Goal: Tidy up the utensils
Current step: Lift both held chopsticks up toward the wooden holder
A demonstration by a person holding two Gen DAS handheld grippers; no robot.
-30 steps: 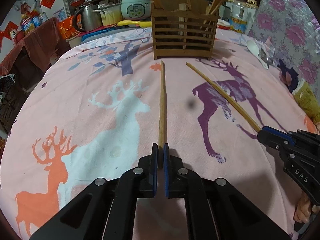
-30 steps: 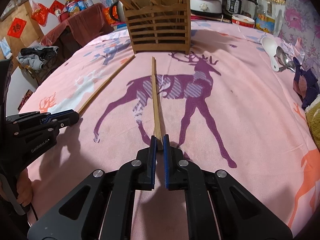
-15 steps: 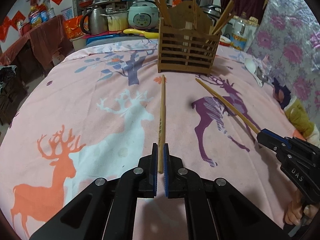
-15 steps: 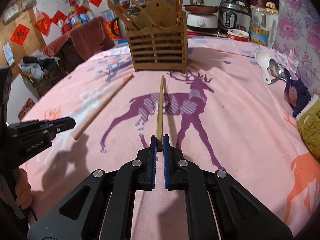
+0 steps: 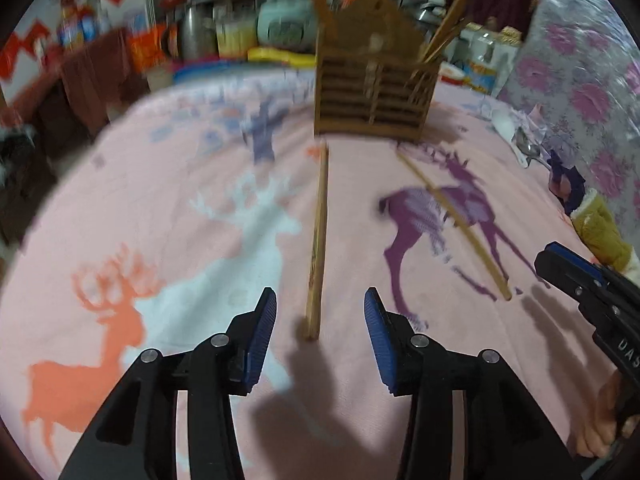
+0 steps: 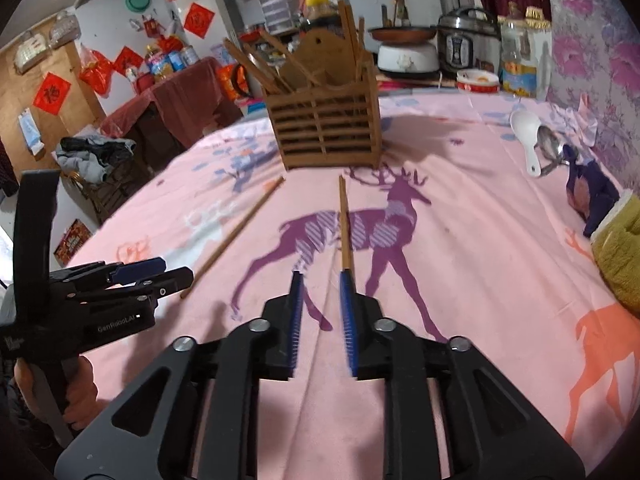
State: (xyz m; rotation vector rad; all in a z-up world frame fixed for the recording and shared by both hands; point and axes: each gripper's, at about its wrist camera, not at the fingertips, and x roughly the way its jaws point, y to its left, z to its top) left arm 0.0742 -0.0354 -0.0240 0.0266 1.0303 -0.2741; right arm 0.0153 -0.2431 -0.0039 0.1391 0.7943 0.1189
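Through the left wrist view most of the scene was smeared with blur, the clutter along the top unreadable. The left claw (image 5: pixel 319 322) was opening, its blue pads (image 5: pixel 262 336) standing clear on both sides of the near end of one chopstick (image 5: pixel 318 240), which lay on the pink deer cloth (image 5: pixel 180 240) pointing up-frame at the wooden holder (image 5: pixel 372 92). A second chopstick (image 5: pixel 452 216) ran diagonally at right, its near end just short of the right claw (image 5: pixel 560 264), which was cut off by the frame's right edge.

In the sharper right wrist view, the right claw (image 6: pixel 322 284) was opening too, still narrow. The second chopstick (image 6: pixel 344 224) met the tip of the right-hand pad; whether it still touched was hard to tell. The first chopstick (image 6: pixel 236 232) slanted at left, near the left claw (image 6: pixel 160 270). A white spoon (image 6: pixel 526 136) lay at upper right.
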